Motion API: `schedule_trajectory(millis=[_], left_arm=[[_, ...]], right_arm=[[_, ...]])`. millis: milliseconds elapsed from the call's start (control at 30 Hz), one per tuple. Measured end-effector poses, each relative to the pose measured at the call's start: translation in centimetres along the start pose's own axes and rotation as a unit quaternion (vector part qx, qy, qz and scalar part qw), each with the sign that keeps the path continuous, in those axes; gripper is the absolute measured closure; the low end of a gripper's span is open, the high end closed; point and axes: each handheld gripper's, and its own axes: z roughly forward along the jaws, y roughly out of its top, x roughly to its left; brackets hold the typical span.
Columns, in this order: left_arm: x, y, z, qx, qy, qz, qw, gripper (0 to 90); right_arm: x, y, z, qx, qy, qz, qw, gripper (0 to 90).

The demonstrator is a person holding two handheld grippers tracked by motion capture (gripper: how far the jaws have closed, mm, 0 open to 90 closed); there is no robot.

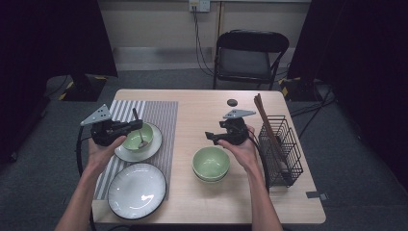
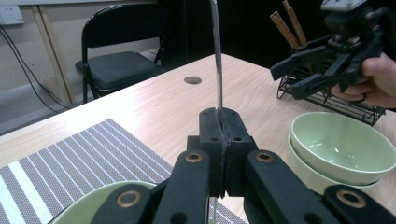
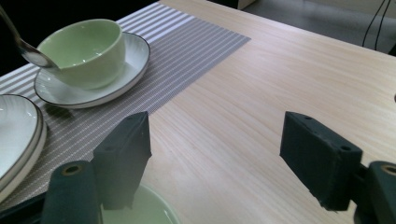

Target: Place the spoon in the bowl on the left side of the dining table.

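Trouble could come from two places. The left gripper [image 1: 126, 129] has its fingers [image 2: 212, 140] pressed tight on the thin handle of a metal spoon [image 1: 140, 133]. The spoon's scoop end rests down in the green bowl [image 1: 138, 136], which sits on a small white plate [image 1: 153, 149] on the striped mat [image 1: 159, 115] at the left of the counter [image 1: 202, 106]. The handle is smooth and skinny, so it may slide or twist in the grip. If the hand jerks, the spoon could knock the bowl and push it off the plate.

The right gripper [image 1: 210, 137] has its fingers [image 3: 125, 154] spread wide with nothing between them. It hangs just over the far rim of the stacked green bowls [image 1: 210, 163] near the middle of the counter. I think it will grab the top bowl by the rim. That rim is round and shiny, so the pads could slip. The lower bowl may also stick to the top one, lift with it, and then drop. The wire rack [image 1: 281, 149] with chopsticks [image 1: 265, 120] stands close beside that hand, so a wide swing could bump it.
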Motion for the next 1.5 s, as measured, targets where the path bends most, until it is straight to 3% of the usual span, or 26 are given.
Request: schedule_trajectory(millis=[333, 800, 1100, 1300, 1500], left_arm=[[0.3, 0.4, -0.1, 0.005, 0.016, 0.014, 0.9998, 89.7], [1.3, -1.8, 0.1, 0.015, 0.015, -0.009, 0.9997, 89.6], [1.0, -2.0, 0.1, 0.034, 0.014, 0.002, 0.9993, 89.3], [1.2, -2.5, -0.3, 0.031, 0.014, -0.006, 0.9994, 88.9], [1.1, -3.6, -0.6, 0.036, 0.014, -0.016, 0.9991, 87.9]], right_arm=[[-1.3, -1.4, 0.3, 0.016, -0.022, 0.007, 0.9996, 24.5], [-3.3, -3.7, 1.7, 0.042, -0.054, 0.032, 0.9972, 21.6], [-4.2, -4.7, 2.2, 0.05, -0.071, 0.038, 0.9955, 20.8], [-4.6, -5.7, 2.7, 0.066, -0.095, 0.042, 0.9924, 20.7], [-4.9, -6.2, 3.2, 0.082, -0.102, 0.043, 0.9905, 20.5]])
